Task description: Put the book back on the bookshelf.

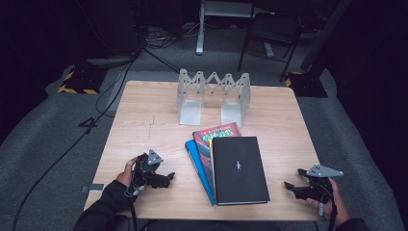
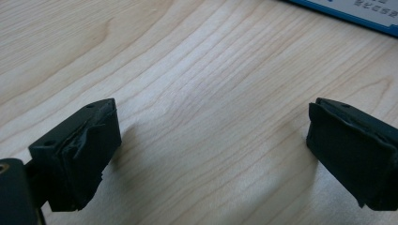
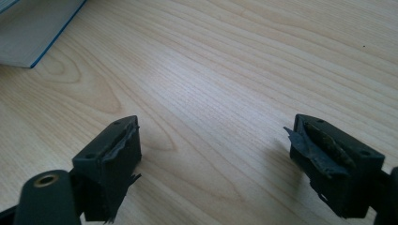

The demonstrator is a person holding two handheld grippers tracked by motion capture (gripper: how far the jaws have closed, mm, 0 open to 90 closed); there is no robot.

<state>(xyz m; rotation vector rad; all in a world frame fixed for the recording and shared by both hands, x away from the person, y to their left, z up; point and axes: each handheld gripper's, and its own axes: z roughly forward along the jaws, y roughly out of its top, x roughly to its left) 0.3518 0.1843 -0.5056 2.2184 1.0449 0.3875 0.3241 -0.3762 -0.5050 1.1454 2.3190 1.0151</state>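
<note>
Left tongs [image 1: 166,179]: jaws wide, empty, low over the bare surface [image 1: 144,120], pointing right at the books.
Right tongs [image 1: 291,186]: jaws wide too, nothing between them, pointing left.
Book stack: black book [image 1: 239,169] on top, red book [image 1: 211,139] and blue book [image 1: 198,168] fanned beneath, lying between the two tongs, near the front edge.
Long axis: runs front to back, across both tongs' aim.
Nearer hand: looks like the left, close to the blue edge.
Bookend rack [image 1: 213,94]: grey, upright, empty, behind the stack.
</note>
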